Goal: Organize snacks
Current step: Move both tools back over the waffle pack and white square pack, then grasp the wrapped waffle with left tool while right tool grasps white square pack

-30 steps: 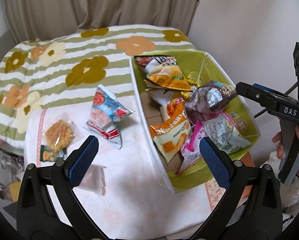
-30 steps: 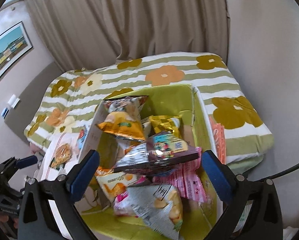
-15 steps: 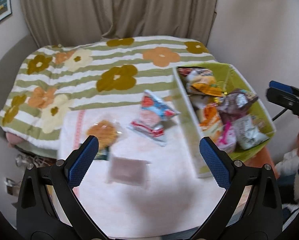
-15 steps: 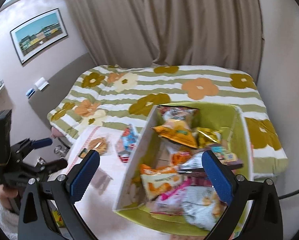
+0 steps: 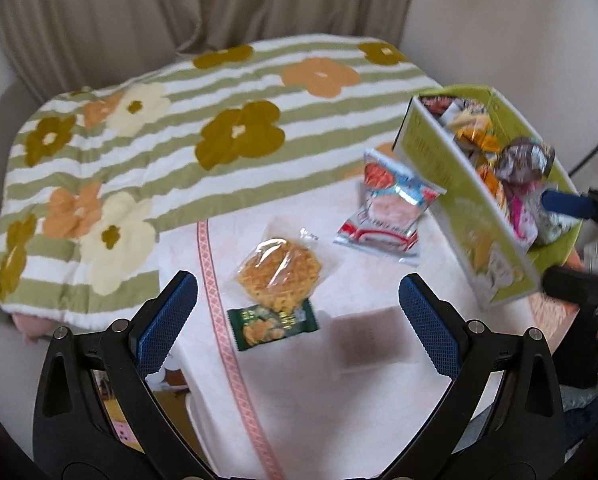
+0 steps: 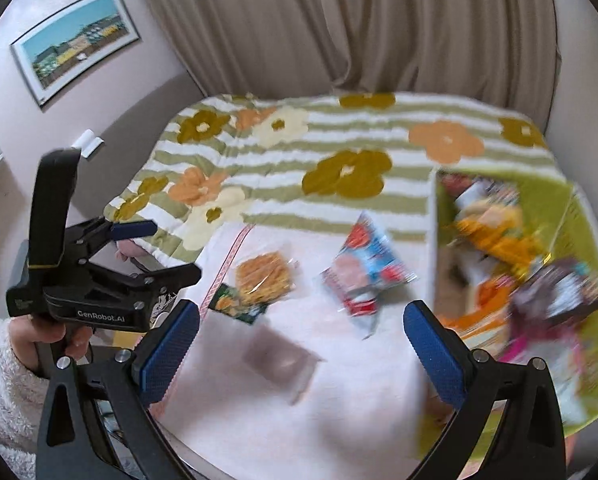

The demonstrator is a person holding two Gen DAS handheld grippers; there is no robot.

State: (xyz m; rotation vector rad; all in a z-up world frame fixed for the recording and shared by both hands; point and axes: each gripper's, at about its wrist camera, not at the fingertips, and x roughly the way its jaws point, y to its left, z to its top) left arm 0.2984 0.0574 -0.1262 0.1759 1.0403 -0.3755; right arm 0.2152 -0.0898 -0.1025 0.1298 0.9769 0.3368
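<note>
Both grippers agape, snacks [image 5: 280, 269] on table [image 5: 339, 408]

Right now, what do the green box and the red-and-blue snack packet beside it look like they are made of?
The green box looks like thin printed cardboard: flat stiff walls, pale cut edges, matte finish. The red-and-blue packet seems to be glossy plastic or foil film: it crinkles, shows shiny silvery highlights and crimped sealed ends. The blur leaves the exact film type open.
</note>
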